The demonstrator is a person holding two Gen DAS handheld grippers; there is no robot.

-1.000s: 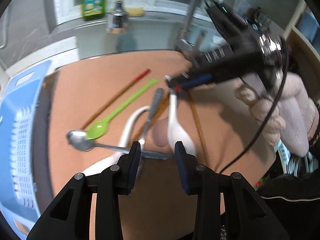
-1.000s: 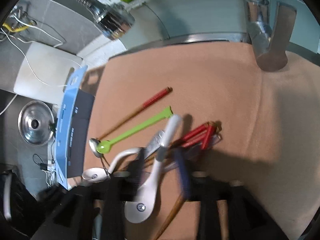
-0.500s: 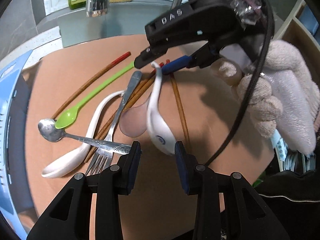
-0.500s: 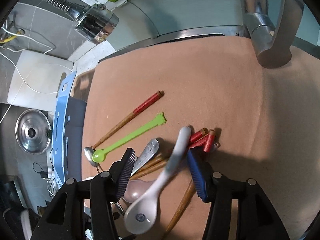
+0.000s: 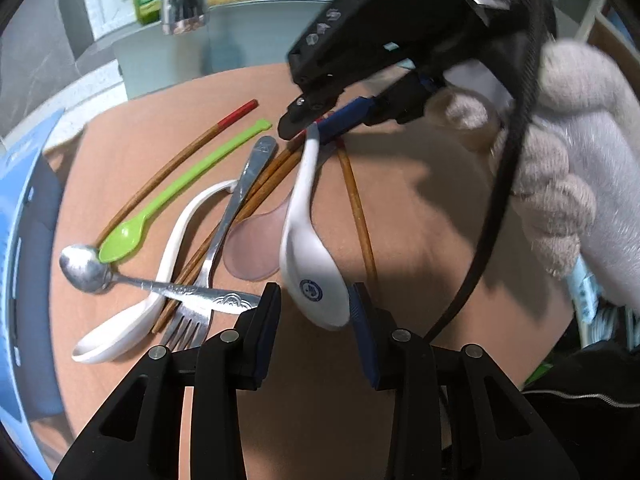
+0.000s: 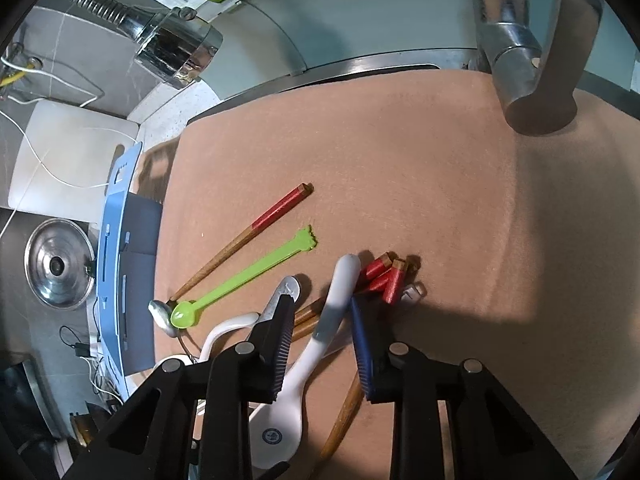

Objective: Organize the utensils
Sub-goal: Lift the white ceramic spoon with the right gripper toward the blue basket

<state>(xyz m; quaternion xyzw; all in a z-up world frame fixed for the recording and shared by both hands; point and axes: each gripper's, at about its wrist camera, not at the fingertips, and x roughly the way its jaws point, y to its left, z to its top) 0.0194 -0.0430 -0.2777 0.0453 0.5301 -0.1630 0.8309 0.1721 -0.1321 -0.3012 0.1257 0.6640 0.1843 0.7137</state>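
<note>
A white ceramic spoon (image 5: pixel 310 240) with a blue mark on its bowl lies slanted over the utensil pile on the brown mat (image 6: pixel 400 160). My right gripper (image 6: pixel 320 304) straddles its handle (image 6: pixel 340 280); the jaws are closing, and a thin gap still shows beside the handle. In the left wrist view the right gripper (image 5: pixel 312 126) comes in from above, held by a gloved hand (image 5: pixel 560 160). My left gripper (image 5: pixel 314 300) has the spoon's bowl between its fingertips; its jaws are closing slightly and the pads are not visibly pressing.
Around it lie a second white spoon (image 5: pixel 168 248), a green plastic spoon (image 5: pixel 180 192), a metal spoon (image 5: pixel 84 268), a fork (image 5: pixel 224 232), a pink translucent spoon (image 5: pixel 256 244) and red-tipped chopsticks (image 6: pixel 260 224). A blue basket (image 5: pixel 20 240) stands left. A faucet (image 6: pixel 516 52) overhangs the far edge.
My right jaws have narrowed around the white spoon's handle. My left gripper has come down and closer, so the spoon's bowl now sits between its fingertips. The other utensils lie as before.
</note>
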